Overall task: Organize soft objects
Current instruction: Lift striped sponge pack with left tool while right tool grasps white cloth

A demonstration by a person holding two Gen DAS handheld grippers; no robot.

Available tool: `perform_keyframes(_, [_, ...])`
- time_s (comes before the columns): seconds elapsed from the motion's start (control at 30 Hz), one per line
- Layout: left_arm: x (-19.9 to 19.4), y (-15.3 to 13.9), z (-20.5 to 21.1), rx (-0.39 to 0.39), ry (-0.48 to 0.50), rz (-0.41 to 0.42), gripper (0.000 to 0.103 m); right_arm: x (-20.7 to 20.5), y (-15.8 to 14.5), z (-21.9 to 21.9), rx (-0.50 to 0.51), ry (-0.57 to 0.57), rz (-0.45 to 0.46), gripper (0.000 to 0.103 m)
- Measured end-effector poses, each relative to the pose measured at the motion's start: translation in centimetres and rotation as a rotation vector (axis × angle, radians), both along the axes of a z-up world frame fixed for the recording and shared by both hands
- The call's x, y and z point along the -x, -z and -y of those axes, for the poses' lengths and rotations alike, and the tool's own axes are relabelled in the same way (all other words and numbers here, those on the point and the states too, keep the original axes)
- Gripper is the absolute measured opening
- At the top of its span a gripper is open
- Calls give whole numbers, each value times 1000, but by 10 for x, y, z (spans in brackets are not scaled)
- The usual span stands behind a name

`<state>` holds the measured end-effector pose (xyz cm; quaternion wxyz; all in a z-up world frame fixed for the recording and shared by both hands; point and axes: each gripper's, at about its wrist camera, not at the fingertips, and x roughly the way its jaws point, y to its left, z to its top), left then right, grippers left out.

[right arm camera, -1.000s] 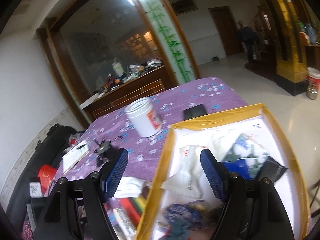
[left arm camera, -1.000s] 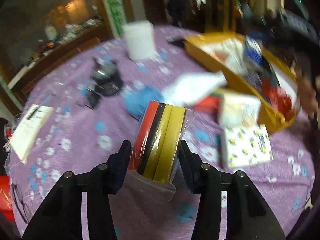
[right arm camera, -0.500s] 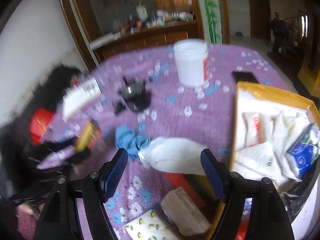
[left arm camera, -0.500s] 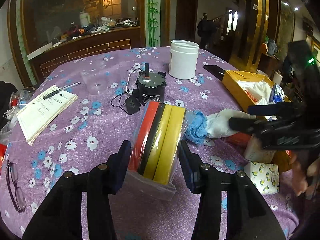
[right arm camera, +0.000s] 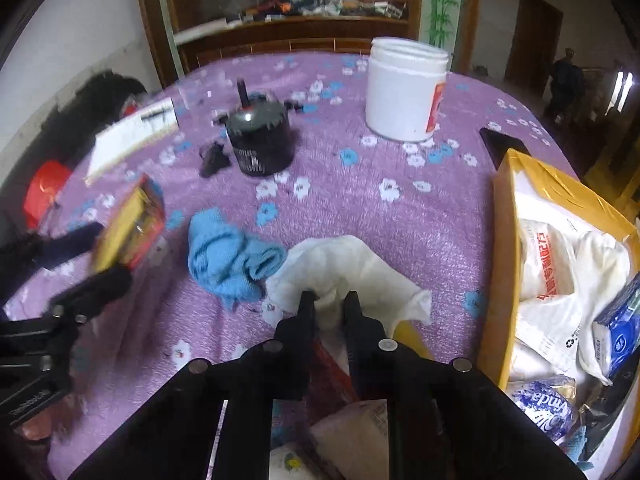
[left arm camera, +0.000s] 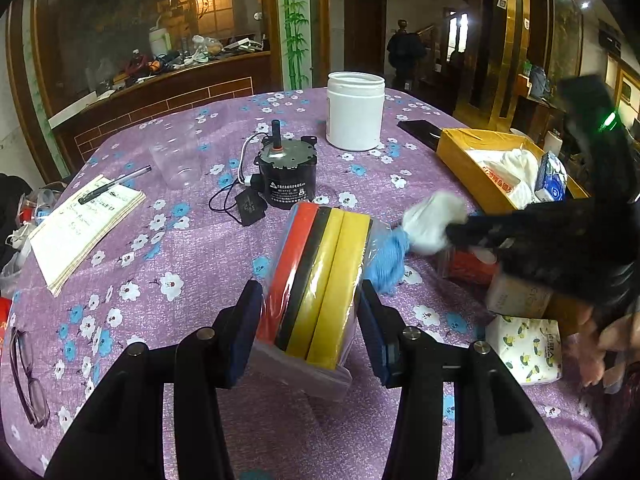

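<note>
On the purple floral bench, left gripper fingers clamp a plastic-wrapped sponge pack, held upright. Right gripper fingers nearly closed, pinching a white cloth lying beside a blue cloth, left of the yellow box.

One pack of sponges holds four slabs: one red, one black, two yellow. There is one blue cloth and one white cloth on the one purple flowered tablecloth. One white jar stands at twelve o'clock, one black motor at eleven, and one yellow box at three. One notepad carries one pen at nine o'clock. One pair of glasses and one patterned tissue pack lie nearer. Two grippers show: the left gripper and the right gripper.
</note>
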<state>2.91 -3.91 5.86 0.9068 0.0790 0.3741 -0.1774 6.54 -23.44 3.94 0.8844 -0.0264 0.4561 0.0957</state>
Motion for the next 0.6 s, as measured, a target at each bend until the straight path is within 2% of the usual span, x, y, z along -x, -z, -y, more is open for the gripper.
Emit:
perform_keyframes(0.13, [3, -1, 1, 2, -1, 11, 46, 9, -24, 19, -113, 20, 65, 14])
perform_keyframes(0.27, [5, 0, 5, -33, -15, 37, 46, 16, -46, 42, -215, 49, 129, 14])
perform_keyframes(0.43, [10, 1, 13, -89, -33, 86, 46, 23, -56, 59, -287, 52, 144, 14])
perform_keyframes(0.6, [16, 1, 20, -136, -40, 135, 46, 31, -53, 70, -295, 66, 164, 14])
